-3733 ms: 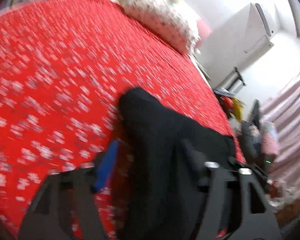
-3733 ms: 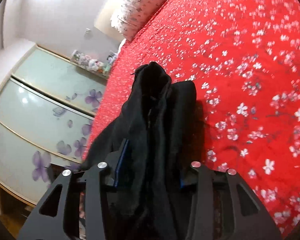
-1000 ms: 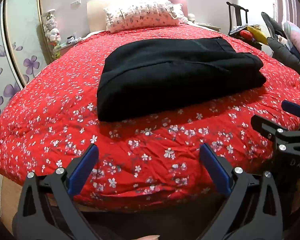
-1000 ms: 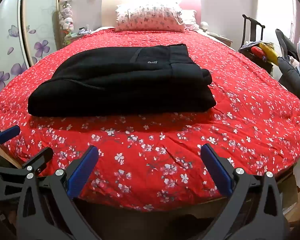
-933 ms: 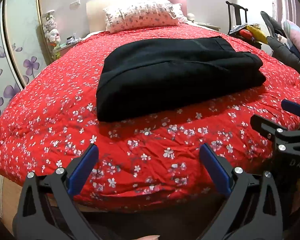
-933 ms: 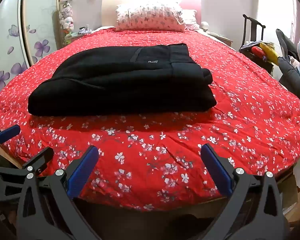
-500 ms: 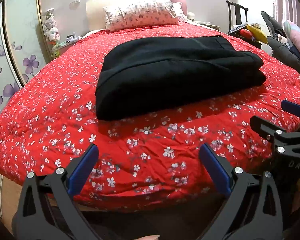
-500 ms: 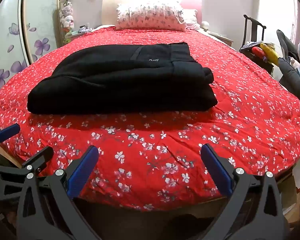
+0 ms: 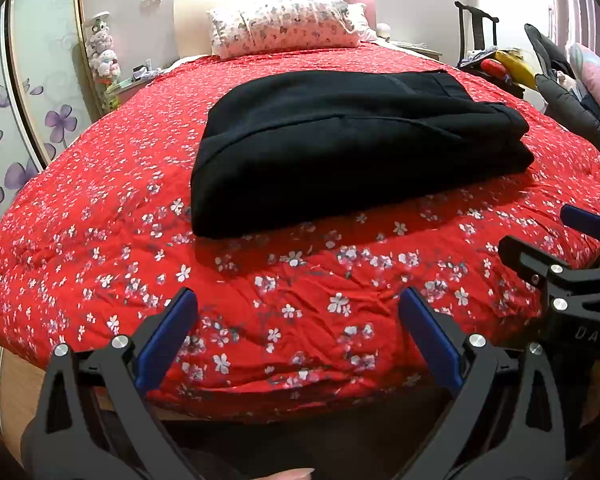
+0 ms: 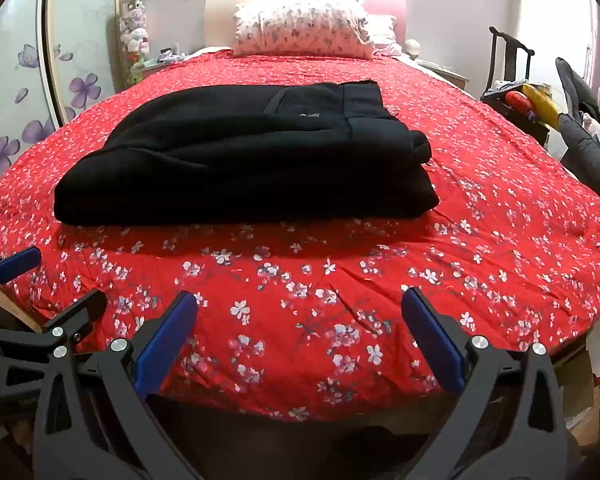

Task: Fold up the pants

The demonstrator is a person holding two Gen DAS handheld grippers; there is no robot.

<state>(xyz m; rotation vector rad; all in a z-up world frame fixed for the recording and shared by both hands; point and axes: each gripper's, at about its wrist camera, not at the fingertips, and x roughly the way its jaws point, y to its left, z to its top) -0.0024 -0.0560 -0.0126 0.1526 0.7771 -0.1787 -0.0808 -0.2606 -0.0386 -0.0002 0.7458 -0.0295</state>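
Black pants lie folded in a flat stack on the red flowered bedspread, waistband toward the pillow end. My left gripper is open and empty, held back past the foot edge of the bed, well short of the pants. My right gripper is likewise open with nothing between its blue pads, beside the left one. Each gripper shows at the edge of the other's view, the right one and the left one.
A flowered pillow leans on the headboard. A wardrobe with purple flower panels stands left. A dark chair piled with clothes and toys sits right of the bed. Small items crowd the bedside shelf.
Some seconds ago both grippers were shut on the black pants above the bed; since then the pants lie released and folded. Over the last second both grippers stay open and nearly still.
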